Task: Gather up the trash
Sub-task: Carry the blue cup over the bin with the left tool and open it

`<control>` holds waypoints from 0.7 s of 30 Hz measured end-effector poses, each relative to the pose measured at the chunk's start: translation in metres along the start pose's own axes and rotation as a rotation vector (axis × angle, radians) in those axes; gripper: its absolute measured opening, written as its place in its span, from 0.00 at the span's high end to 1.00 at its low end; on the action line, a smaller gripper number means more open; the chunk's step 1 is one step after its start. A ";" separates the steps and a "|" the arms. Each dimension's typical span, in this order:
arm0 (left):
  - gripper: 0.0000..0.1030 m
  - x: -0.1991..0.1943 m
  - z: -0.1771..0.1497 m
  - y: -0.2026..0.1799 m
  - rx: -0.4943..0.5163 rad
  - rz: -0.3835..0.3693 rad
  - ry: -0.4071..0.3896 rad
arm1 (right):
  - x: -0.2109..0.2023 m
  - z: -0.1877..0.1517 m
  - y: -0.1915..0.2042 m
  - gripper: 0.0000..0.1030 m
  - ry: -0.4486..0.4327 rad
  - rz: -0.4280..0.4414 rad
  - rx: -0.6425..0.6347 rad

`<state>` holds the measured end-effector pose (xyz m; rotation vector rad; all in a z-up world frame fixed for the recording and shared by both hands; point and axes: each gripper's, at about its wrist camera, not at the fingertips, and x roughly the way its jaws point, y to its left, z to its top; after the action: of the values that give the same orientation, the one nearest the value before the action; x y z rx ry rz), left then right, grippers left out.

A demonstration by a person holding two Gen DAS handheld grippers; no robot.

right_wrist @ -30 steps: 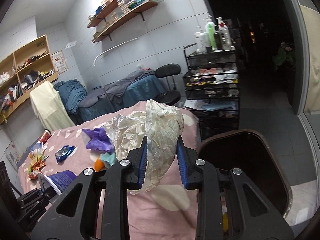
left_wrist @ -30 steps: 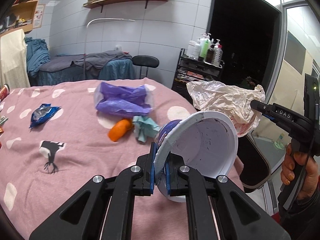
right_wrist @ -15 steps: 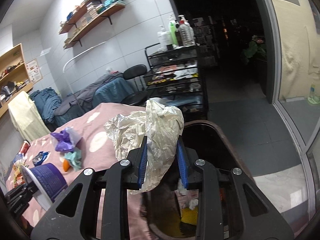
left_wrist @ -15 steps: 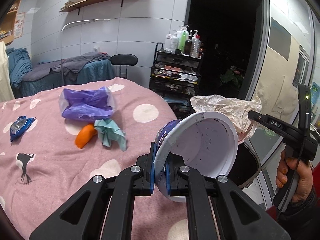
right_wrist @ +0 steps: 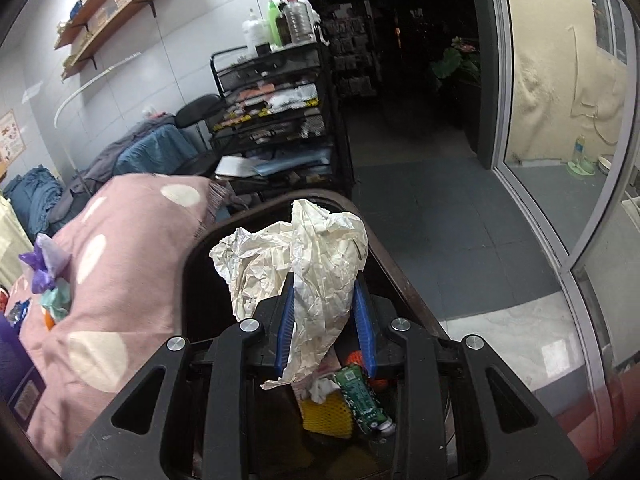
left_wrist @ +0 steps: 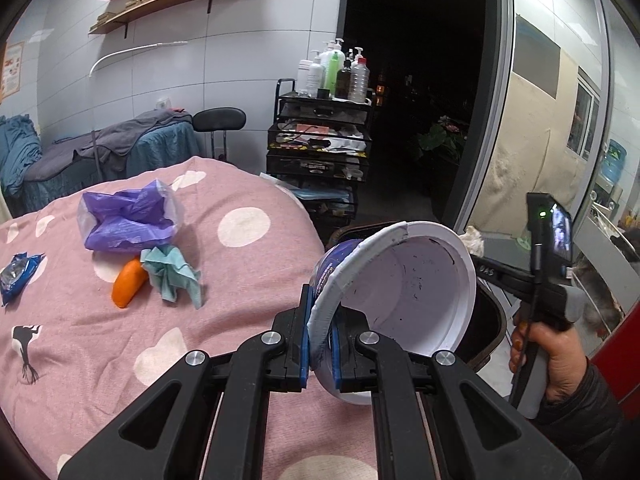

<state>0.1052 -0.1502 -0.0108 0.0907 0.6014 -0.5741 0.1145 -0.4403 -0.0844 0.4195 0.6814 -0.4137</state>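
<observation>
My left gripper [left_wrist: 320, 340] is shut on the rim of an empty white and purple paper bowl [left_wrist: 404, 292], held tilted over the bed's right edge. My right gripper [right_wrist: 325, 322] is shut on a crumpled cream paper wrapper [right_wrist: 304, 264], held over the open dark trash bin [right_wrist: 384, 264]. Inside the bin lie a yellow net [right_wrist: 326, 416] and a green packet [right_wrist: 360, 396]. In the left wrist view a hand [left_wrist: 548, 356] holds the right gripper over the bin [left_wrist: 486, 320], and only a scrap of the wrapper [left_wrist: 472, 238] shows behind the bowl.
On the pink dotted bedcover [left_wrist: 120, 340] lie a purple plastic bag [left_wrist: 128, 216], an orange piece [left_wrist: 128, 282], a teal tissue [left_wrist: 172, 276] and a blue wrapper [left_wrist: 16, 276]. A black cart [left_wrist: 320, 160] with bottles stands behind the bin. A glass door [right_wrist: 560, 200] is at right.
Both grippers swung right, away from the bed. The right gripper came down with the wrapper from above the bed to over the bin's opening. The bowl stayed gripped and now hides most of the wrapper.
</observation>
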 end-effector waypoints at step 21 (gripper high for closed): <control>0.92 0.022 0.006 -0.020 0.020 -0.062 0.037 | -0.025 -0.016 0.001 0.15 -0.045 0.058 0.047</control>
<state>0.1127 -0.1792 -0.0168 0.1014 0.6364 -0.6398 0.0891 -0.4253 -0.0784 0.4720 0.6150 -0.3837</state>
